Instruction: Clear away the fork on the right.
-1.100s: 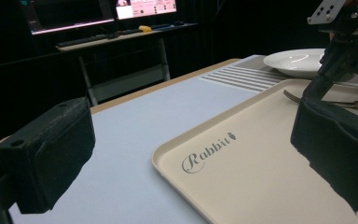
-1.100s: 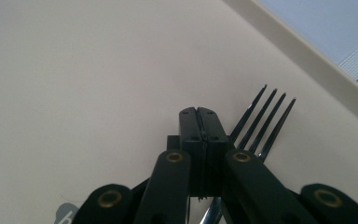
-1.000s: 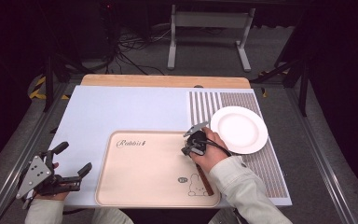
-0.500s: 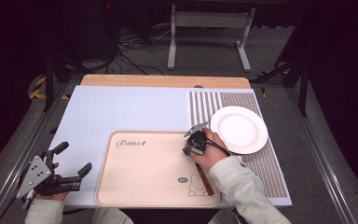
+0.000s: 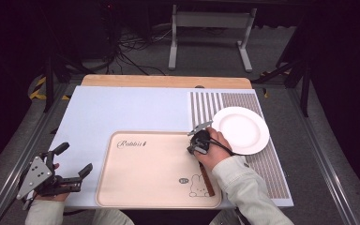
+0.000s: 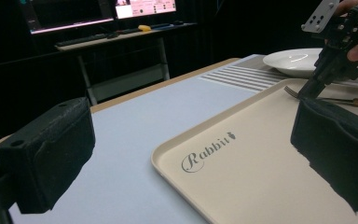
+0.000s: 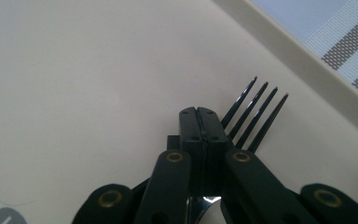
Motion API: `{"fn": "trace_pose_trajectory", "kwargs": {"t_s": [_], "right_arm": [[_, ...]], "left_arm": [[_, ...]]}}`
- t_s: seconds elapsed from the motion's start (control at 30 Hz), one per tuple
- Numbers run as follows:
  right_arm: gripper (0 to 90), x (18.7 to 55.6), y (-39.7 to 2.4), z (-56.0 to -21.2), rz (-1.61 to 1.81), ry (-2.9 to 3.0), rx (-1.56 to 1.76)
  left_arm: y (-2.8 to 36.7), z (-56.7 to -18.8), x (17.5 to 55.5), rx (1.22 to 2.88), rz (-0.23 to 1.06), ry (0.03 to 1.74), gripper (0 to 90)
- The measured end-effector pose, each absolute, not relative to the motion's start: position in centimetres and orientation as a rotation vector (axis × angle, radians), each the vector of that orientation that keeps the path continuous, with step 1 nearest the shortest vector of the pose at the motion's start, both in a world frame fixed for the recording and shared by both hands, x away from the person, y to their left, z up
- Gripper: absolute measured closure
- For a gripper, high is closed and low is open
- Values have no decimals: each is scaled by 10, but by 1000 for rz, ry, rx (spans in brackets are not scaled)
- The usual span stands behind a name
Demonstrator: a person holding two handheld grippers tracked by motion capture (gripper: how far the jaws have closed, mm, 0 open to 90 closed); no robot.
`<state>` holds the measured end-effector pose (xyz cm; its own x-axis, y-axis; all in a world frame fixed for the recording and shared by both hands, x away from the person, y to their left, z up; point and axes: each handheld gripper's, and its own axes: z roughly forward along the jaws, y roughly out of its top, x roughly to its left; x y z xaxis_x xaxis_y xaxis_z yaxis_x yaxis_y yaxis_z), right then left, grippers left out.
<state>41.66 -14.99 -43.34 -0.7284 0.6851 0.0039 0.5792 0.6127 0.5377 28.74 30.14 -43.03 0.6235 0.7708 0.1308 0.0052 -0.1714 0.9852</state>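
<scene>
A dark fork (image 5: pixel 207 180) with a brown wooden handle lies on the beige tray (image 5: pixel 145 178), near its right edge. My right gripper (image 5: pixel 193 149) points down at the fork's neck. In the right gripper view its jaws (image 7: pixel 198 114) are pressed together, with the fork's tines (image 7: pixel 256 116) fanning out just past them and shiny metal under them. The left gripper view shows the right gripper (image 6: pixel 313 86) standing on the fork (image 6: pixel 294 92). My left gripper (image 5: pixel 75 158) rests at the table's front left corner, open and holding nothing, with its pads (image 6: pixel 51 154) far apart.
A white plate (image 5: pixel 240 130) sits on the striped mat (image 5: pixel 262 164) right of the tray. The tray carries a "Rabbit" print (image 6: pixel 207 149) and a small rabbit drawing (image 5: pixel 198 185). The pale blue table top (image 5: pixel 122 112) stretches behind the tray.
</scene>
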Motion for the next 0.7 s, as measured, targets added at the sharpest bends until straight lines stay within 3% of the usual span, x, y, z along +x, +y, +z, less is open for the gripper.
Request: {"fn": "trace_pose_trajectory", "kwargs": {"t_s": [0.7], "right_arm": [[900,419,-174,-431,721,2566,1164]], "left_arm": [[301,-431,288,1617,771,662,5]]}}
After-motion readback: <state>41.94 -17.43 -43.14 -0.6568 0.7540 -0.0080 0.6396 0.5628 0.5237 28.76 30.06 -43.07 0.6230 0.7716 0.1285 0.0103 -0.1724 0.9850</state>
